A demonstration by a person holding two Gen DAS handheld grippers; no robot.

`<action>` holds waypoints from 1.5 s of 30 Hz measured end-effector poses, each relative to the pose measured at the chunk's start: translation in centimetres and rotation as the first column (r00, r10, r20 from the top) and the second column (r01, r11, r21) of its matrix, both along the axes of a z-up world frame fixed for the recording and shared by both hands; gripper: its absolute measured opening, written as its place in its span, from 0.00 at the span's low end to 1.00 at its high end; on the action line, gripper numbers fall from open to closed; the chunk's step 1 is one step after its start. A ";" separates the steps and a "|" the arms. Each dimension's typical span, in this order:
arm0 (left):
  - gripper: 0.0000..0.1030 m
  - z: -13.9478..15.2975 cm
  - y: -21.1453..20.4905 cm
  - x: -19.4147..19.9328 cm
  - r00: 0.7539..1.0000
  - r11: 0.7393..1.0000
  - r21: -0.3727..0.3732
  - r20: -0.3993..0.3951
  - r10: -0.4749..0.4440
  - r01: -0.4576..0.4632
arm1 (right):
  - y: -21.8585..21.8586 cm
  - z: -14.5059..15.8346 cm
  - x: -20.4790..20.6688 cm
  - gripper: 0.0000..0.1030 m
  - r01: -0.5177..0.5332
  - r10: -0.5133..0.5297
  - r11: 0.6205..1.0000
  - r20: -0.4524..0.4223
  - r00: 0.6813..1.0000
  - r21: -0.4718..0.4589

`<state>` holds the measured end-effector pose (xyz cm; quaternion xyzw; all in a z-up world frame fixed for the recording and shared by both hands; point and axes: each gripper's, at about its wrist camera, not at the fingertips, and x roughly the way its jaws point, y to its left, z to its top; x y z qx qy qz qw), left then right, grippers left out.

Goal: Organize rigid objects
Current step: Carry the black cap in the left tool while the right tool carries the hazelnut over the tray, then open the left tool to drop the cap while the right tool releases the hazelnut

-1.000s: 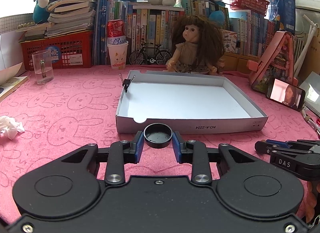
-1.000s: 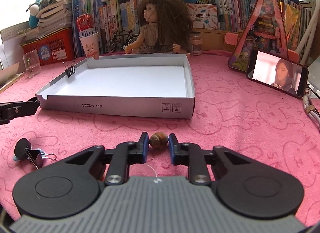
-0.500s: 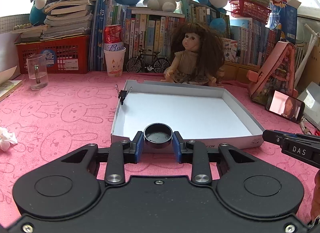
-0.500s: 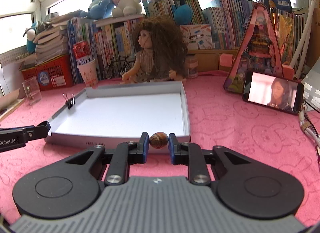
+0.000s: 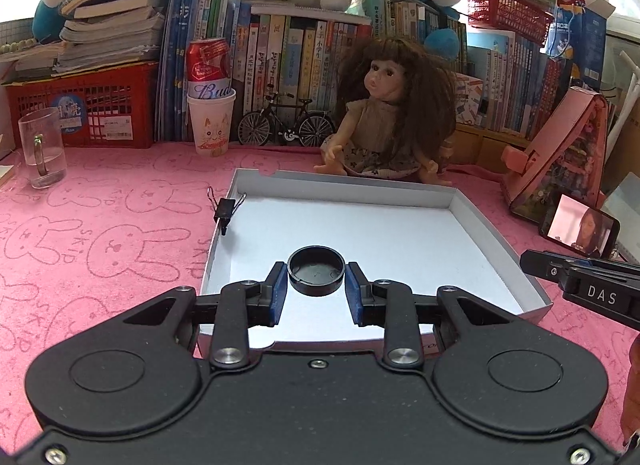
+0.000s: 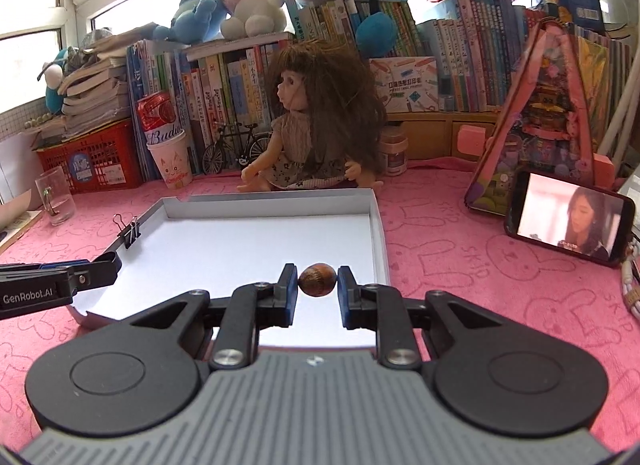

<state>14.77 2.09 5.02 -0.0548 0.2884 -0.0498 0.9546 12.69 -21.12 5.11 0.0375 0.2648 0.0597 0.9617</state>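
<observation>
My left gripper [image 5: 316, 277] is shut on a round black cap [image 5: 316, 271], holding it over the near part of the white cardboard tray [image 5: 472, 205]. My right gripper [image 6: 318, 281] is shut on a small brown walnut [image 6: 317, 279], held above the tray's [image 6: 280, 201] near right corner. A black binder clip [image 5: 225, 209] is clipped on the tray's left wall and shows again as the clip [image 6: 130, 232] in the right wrist view. The other gripper's finger pokes in at the edge of each view.
The tray lies on a pink rabbit-print cloth [image 5: 100, 233]. Behind it sit a doll [image 5: 388, 121], a paper cup with a red can [image 5: 210, 121], a glass mug [image 5: 42, 153] and rows of books. A phone [image 6: 568, 221] leans against a pink toy house [image 6: 540, 121] on the right.
Both grippers have risen and moved forward from the cloth in front of the tray to above its near part, each still gripping its object.
</observation>
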 end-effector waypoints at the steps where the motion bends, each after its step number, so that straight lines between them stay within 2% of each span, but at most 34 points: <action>1: 0.28 0.0 0.1 0.8 1.000 1.000 -0.014 -0.015 -0.007 0.007 | 0.0 0.0 0.7 0.24 0.000 0.000 1.000 -0.010 1.000 0.003; 5: 0.28 -0.5 0.1 3.5 0.999 1.000 -0.025 -0.048 -0.009 0.008 | -0.2 -0.4 2.8 0.24 -0.023 0.026 0.998 -0.051 0.998 0.053; 11: 0.28 -1.7 -0.4 5.9 0.996 1.000 -0.019 -0.089 -0.017 0.016 | 0.6 -1.7 5.2 0.25 -0.028 0.036 0.997 -0.121 0.992 0.069; 15: 0.28 -2.4 -0.6 6.4 0.993 1.000 -0.018 -0.120 -0.022 0.020 | 0.5 -2.5 6.2 0.25 -0.010 0.026 0.995 -0.162 0.987 0.095; 26: 0.28 -4.0 -0.9 7.1 0.983 1.000 -0.002 -0.182 -0.013 0.013 | 0.8 -3.7 7.0 0.25 -0.004 0.022 0.997 -0.221 0.975 0.080; 33: 0.29 -4.1 -1.0 7.0 0.984 1.000 0.007 -0.179 -0.014 0.016 | 1.0 -3.9 7.0 0.25 -0.006 0.023 0.997 -0.230 0.973 0.075; 36: 0.30 -3.9 -0.9 6.9 0.983 1.000 -0.005 -0.183 -0.018 0.017 | 0.9 -3.8 6.8 0.31 -0.010 0.031 0.995 -0.227 0.973 0.096; 37: 0.31 -3.8 -0.9 6.8 0.983 1.000 -0.010 -0.184 -0.020 0.018 | 0.7 -3.8 6.8 0.39 -0.008 0.033 0.994 -0.226 0.973 0.108; 38: 0.35 -3.8 -0.8 6.6 0.983 1.000 -0.015 -0.182 -0.024 0.021 | 0.6 -3.7 6.6 0.45 -0.011 0.038 0.993 -0.223 0.974 0.120; 39: 0.40 -3.7 -0.8 6.5 0.984 1.000 -0.017 -0.179 -0.026 0.023 | 0.5 -3.7 6.4 0.46 -0.015 0.043 0.991 -0.219 0.975 0.130; 42: 0.44 -3.3 -0.8 5.8 0.986 0.999 -0.011 -0.163 -0.036 0.035 | 0.4 -3.3 5.9 0.51 -0.024 0.050 0.991 -0.205 0.977 0.130; 44: 0.49 -3.1 -0.8 5.3 0.987 0.999 -0.012 -0.154 -0.042 0.041 | 0.5 -3.0 5.4 0.60 -0.027 0.049 0.993 -0.191 0.980 0.117; 45: 0.53 -2.9 -0.7 5.0 0.988 0.999 -0.015 -0.148 -0.045 0.043 | 0.5 -2.9 5.1 0.61 -0.031 0.052 0.993 -0.183 0.982 0.113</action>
